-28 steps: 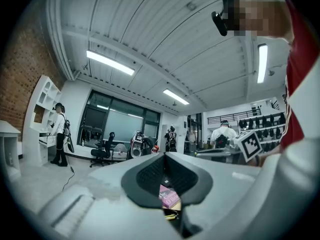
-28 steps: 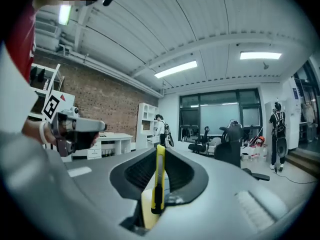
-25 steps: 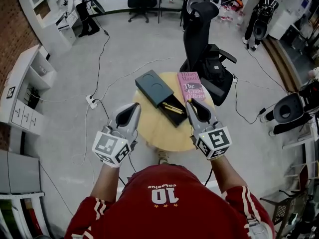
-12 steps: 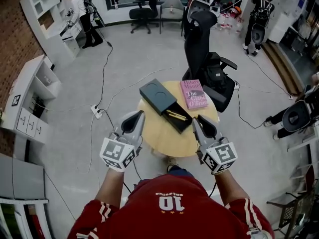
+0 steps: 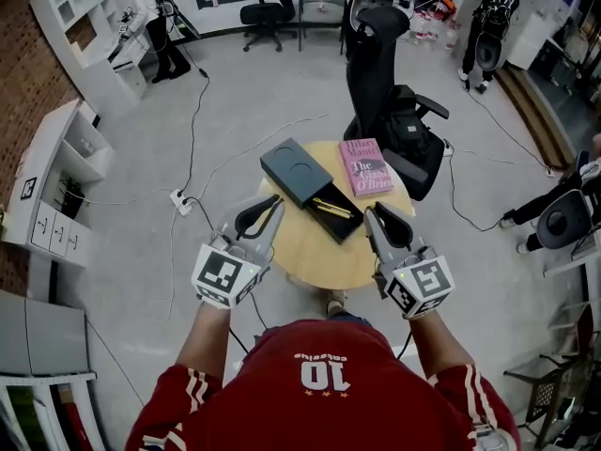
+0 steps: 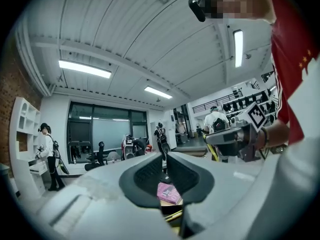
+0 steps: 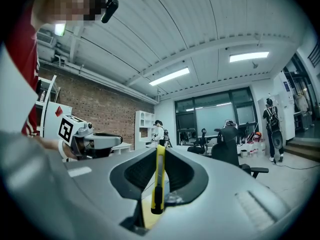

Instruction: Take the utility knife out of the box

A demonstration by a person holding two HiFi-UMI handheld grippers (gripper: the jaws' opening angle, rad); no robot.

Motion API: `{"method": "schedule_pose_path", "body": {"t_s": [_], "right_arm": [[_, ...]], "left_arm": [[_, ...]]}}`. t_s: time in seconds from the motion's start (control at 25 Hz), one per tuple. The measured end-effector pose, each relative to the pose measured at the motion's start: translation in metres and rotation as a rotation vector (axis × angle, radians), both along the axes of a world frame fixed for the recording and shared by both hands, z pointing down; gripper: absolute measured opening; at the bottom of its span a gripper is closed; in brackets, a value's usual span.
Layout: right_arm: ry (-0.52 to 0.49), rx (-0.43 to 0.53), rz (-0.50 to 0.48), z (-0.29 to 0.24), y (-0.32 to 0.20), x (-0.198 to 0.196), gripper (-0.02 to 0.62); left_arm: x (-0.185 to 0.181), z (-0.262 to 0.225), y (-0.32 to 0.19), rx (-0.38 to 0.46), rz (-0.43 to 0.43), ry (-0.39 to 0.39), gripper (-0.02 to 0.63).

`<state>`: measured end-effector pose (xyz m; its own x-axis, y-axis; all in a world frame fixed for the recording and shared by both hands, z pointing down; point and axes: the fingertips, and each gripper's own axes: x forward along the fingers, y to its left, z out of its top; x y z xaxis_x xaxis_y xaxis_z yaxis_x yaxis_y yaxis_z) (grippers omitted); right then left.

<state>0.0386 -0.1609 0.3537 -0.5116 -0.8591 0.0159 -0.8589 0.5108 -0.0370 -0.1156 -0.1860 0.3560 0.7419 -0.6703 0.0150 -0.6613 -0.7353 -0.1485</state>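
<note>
The left gripper (image 6: 164, 164) has just been opening: its dark ribbed fingers (image 6: 147, 176) stand a narrow slit apart with nothing between them. Through the slit shows a pink book (image 6: 169, 193) lying on the table (image 6: 168, 203). At right a hand holds the right gripper (image 6: 220, 137) level, its marker cube (image 6: 256, 115) facing up. Far left, a person (image 6: 49, 154) stands at a white shelf (image 6: 22, 149).

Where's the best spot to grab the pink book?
Probably its near short edge, coming in level from the person's side. The pink book lies flat on the round table, so only its thin edge fits between jaws, and that end faces the person.
</note>
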Motion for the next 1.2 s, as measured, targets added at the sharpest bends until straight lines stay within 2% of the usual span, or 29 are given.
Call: {"method": "schedule_pose_path", "body": {"t_s": [0.2, 0.36, 0.48, 0.76, 1.0, 1.2], "right_arm": [[0.003, -0.003, 0.003, 0.0, -0.007, 0.005, 0.051], [0.007, -0.005, 0.003, 0.002, -0.011, 0.011, 0.051], [0.009, -0.008, 0.01, 0.005, -0.014, 0.019, 0.051], [0.006, -0.025, 0.038, 0.009, -0.024, 0.042, 0.051], [0.002, -0.044, 0.058, 0.018, -0.034, 0.061, 0.051], [-0.002, -0.058, 0.089, 0.024, -0.043, 0.077, 0.051]], "left_arm": [[0.016, 0.0, -0.005, 0.024, 0.068, -0.05, 0.091], [0.03, 0.008, -0.009, 0.056, 0.134, -0.11, 0.114], [0.044, 0.017, -0.015, 0.069, 0.189, -0.16, 0.16], [0.082, 0.055, -0.031, 0.102, 0.296, -0.359, 0.178], [0.109, 0.115, -0.049, 0.052, 0.369, -0.485, 0.178], [0.125, 0.157, -0.063, -0.022, 0.413, -0.518, 0.178]]}}
